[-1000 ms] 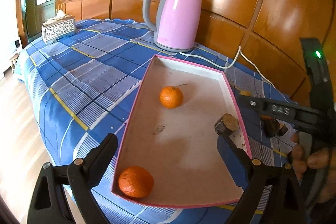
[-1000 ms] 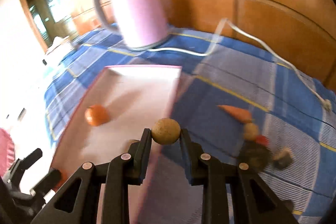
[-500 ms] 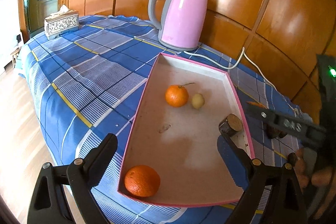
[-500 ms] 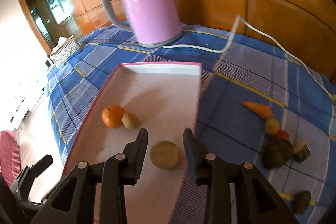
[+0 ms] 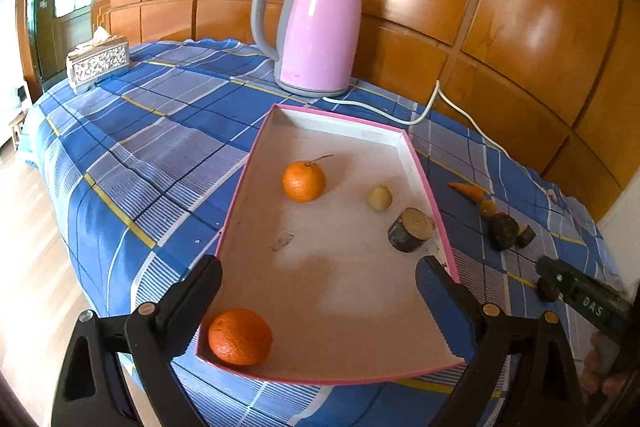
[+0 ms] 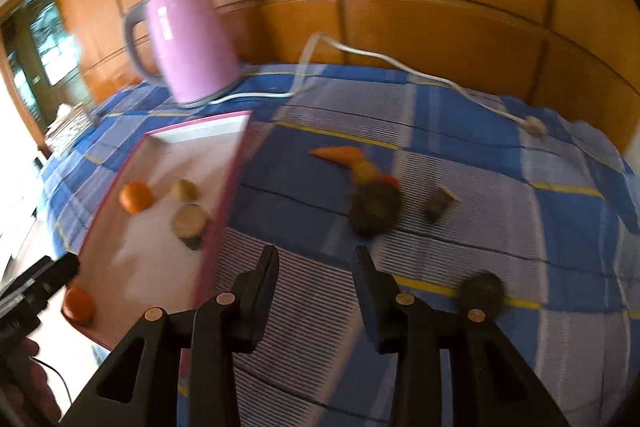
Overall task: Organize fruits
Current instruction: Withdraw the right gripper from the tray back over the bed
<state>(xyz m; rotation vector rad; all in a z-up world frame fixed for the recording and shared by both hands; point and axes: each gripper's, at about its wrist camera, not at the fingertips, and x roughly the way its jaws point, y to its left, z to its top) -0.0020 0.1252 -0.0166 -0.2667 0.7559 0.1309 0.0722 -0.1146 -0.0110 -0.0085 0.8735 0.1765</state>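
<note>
The right claw (image 6: pixel 316 263) has let go of the small fruit (image 5: pixel 379 198) – now in the tray (image 5: pixel 420 163) – and, opening empty, swings toward the worktop pile (image 6: pixel 376 207), while the left claw (image 5: pixel 318 281) gapes empty.

Your right tool (image 6: pixel 316 263) has bare cloth ahead; the tray wall (image 6: pixel 224 195) flanks it, dark fruits (image 6: pixel 376 209) beyond.
</note>
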